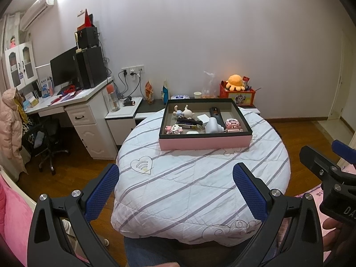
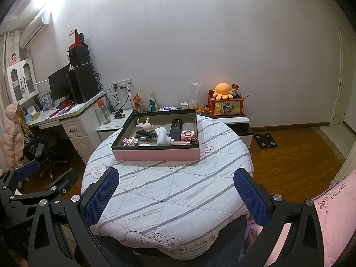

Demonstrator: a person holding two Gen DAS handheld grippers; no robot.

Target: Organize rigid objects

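A pink box with a black rim [image 1: 204, 143] [image 2: 155, 153] rests on the far part of a round table under a striped white quilt [image 1: 195, 184] [image 2: 169, 189]. Inside lie small figurines [image 1: 184, 112] [image 2: 145, 124], a black remote [image 1: 215, 113] [image 2: 176, 128], pink block models [image 1: 232, 123] [image 2: 188, 135], a white gadget [image 1: 212, 125] [image 2: 162, 136] and a dark stapler-like item [image 1: 189, 122] [image 2: 145, 135]. My left gripper [image 1: 175, 187] is open and empty, well short of the box. My right gripper [image 2: 175, 191] is open and empty too, equally far back.
A white desk [image 1: 73, 102] with monitor and computer tower stands at the left, an office chair [image 1: 46, 142] below it. Low cabinets behind the table carry a red toy box [image 2: 225, 105] with an orange plush, a paper cup and snack bags. A scale [image 2: 264, 140] lies on the wood floor.
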